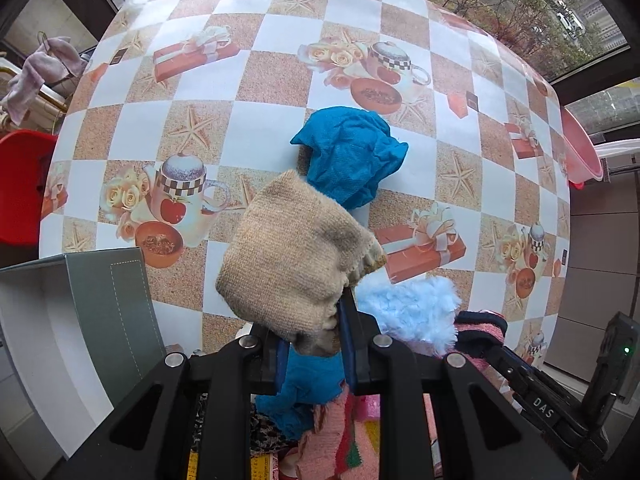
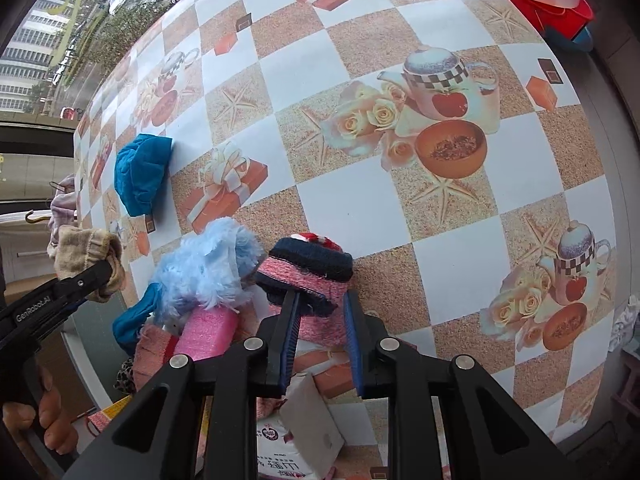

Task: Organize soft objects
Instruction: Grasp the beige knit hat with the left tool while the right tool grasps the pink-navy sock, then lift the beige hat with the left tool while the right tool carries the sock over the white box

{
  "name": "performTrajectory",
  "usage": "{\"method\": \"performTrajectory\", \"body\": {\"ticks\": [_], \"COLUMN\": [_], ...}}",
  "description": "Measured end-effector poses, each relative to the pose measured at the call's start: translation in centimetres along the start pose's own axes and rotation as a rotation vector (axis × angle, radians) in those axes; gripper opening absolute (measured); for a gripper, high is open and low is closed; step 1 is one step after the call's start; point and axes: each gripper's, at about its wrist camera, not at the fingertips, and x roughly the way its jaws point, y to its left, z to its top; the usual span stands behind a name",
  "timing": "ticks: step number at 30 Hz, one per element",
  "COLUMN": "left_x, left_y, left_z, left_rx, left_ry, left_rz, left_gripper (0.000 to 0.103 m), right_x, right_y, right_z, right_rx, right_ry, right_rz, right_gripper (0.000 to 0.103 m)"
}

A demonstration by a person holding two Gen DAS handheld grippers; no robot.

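Note:
My left gripper (image 1: 316, 320) is shut on a beige knit sock (image 1: 296, 256), which hangs above the checkered tablecloth (image 1: 248, 80). Beyond it a crumpled blue cloth (image 1: 352, 156) lies flat on the table. In the right wrist view, my right gripper (image 2: 320, 308) is shut on a pink and navy knit sock (image 2: 308, 276). A fluffy light-blue piece (image 2: 208, 268) sits just left of that sock, on a pile with a pink foam block (image 2: 208, 332) and another blue cloth (image 2: 132, 324). The left gripper (image 2: 100, 276) and its beige sock (image 2: 88, 256) show at the left edge.
A grey open box (image 1: 80, 320) stands at the near left of the table. A red chair (image 1: 24, 184) is off the left edge and a pink basin (image 1: 580, 148) off the right. A printed paper packet (image 2: 296, 432) lies under my right gripper. A hand (image 2: 52, 420) holds the left tool.

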Motion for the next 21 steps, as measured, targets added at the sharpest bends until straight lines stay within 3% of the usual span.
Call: {"method": "performTrajectory", "body": {"ticks": [1,3,6,9,10,11,13,21], "left_x": [-0.3,-0.8,-1.6,-2.0,-2.2,-2.5,-3.0,-6.5], "left_y": [-0.1,0.2,0.4,-0.2,-0.5,-0.8,-1.6,-5.9], "left_z": [-0.2,-0.5,-0.8,-1.3,-1.5,-1.7,-2.3,-7.2], "left_rx": [0.008,0.021,0.041,0.075,0.089,0.104,0.135,0.318], "left_ry": [0.000,-0.002,-0.003,-0.006,-0.010,-0.013,-0.022,-0.051], "left_rz": [0.000,0.005,0.008,0.020,0.021,0.023,0.025,-0.003], "left_gripper": [0.023,0.024,0.024,0.024,0.024,0.024,0.024,0.024], "right_x": [0.4,1.5,3.1,4.2,4.0,3.8,3.0,-2.9], "right_y": [0.0,0.6,1.4,2.1,2.3,2.4,1.7,-1.6], "right_z": [0.1,0.5,0.9,1.1,1.1,1.2,1.2,-0.5], "right_rx": [-0.014,-0.057,-0.095,-0.117,-0.135,-0.131,-0.087,-0.052], "right_ry": [0.007,0.002,0.012,0.020,0.011,0.019,0.018,-0.046], "right_rz": [-0.020,-0.050,-0.045,-0.110,-0.112,-0.061,-0.031,0.050], "right_gripper": [0.047,0.075,0.075,0.068,0.042,0.029,0.021,0.021]}}
